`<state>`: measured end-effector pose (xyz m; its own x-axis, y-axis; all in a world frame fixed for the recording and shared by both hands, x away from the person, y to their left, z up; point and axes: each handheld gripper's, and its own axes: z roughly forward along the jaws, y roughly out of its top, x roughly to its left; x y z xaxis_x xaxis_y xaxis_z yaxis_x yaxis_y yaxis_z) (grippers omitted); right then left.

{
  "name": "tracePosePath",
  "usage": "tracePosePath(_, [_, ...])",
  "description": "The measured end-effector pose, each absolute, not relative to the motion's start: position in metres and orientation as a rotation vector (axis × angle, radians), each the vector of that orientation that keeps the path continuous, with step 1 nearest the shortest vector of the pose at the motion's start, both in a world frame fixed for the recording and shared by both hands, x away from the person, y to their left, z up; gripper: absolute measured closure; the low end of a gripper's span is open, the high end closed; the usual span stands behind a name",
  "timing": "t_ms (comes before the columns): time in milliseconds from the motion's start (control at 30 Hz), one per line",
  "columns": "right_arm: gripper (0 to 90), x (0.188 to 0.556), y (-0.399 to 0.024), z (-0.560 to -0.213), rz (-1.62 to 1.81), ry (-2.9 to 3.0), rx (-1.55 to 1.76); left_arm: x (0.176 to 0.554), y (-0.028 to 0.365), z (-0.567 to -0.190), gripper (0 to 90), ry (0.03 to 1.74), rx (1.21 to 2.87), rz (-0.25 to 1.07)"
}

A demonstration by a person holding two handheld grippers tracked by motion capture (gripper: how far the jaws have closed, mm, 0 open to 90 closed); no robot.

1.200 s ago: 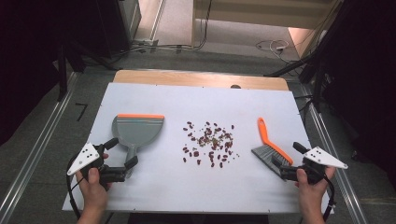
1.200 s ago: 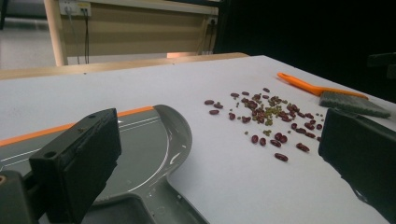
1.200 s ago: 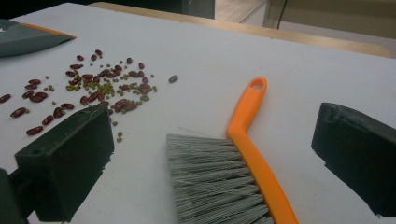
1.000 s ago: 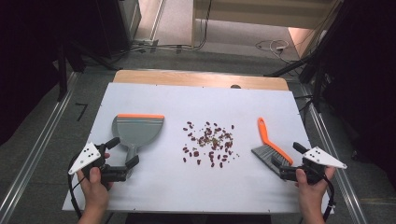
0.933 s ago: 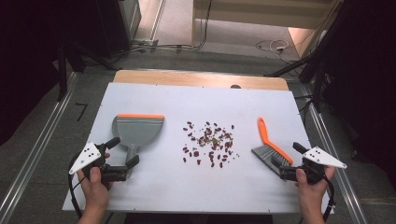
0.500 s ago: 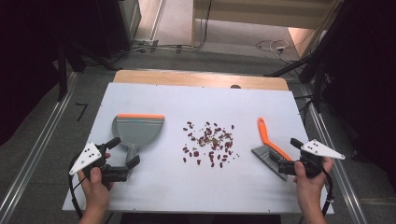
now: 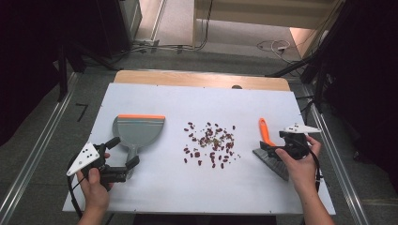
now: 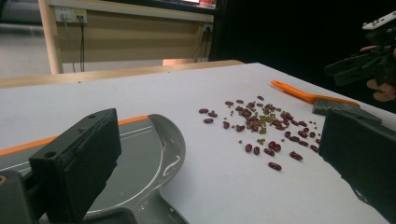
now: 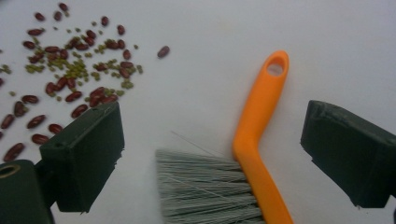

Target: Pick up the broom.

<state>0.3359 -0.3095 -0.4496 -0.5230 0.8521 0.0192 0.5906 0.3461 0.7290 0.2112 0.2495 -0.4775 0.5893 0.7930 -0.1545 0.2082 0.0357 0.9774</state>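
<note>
A grey dustpan (image 7: 139, 129) with an orange lip lies left of centre on the white table (image 7: 155, 192), handle toward me. My left gripper (image 7: 123, 151) stands open beside that handle; in its own view the dustpan (image 8: 140, 158) lies by the left jaw. A scatter of red and green beans (image 7: 210, 143) (image 8: 261, 126) (image 9: 70, 70) covers the middle. An orange-handled brush (image 7: 264, 132) lies at the right. My right gripper (image 7: 277, 143) hangs open just over it. In the right gripper view the brush (image 9: 261, 121) and its grey bristles (image 9: 201, 186) lie between the jaws.
The table's wooden far edge (image 7: 202, 78) borders a floor with cables. Metal rails (image 7: 33, 154) run along both sides of the table. The other hand's gripper (image 8: 359, 70) shows far right in the left gripper view.
The right hand has carried its open gripper forward and left from the table's front right to just over the brush. The left gripper has barely moved.
</note>
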Motion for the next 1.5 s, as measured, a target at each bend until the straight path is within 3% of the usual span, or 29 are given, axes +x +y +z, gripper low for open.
tracePosePath(300, [31.4, 0.363, -0.301, -0.456, 0.818, 2.245, 1.435, 0.212, 0.256, -0.478, 0.0, 0.902, 1.477, 0.541])
tracePosePath(1000, [39.7, 0.404, -0.283, -0.475, 0.518, 2.299, 1.657, 0.215, 0.251, -0.481, 0.0, 0.901, 1.516, 0.542])
tracePosePath(1167, [48.6, 0.403, -0.276, -0.474, 0.453, 2.249, 1.707, 0.214, 0.25, -0.482, 0.0, 0.909, 1.526, 0.543])
tracePosePath(1433, [53.8, 0.407, -0.277, -0.473, 0.432, 2.238, 1.773, 0.211, 0.251, -0.481, 0.0, 0.901, 1.531, 0.535])
tracePosePath(1500, [64.6, 0.41, -0.278, -0.471, 0.407, 2.237, 1.795, 0.211, 0.249, -0.48, 0.0, 0.897, 1.534, 0.539])
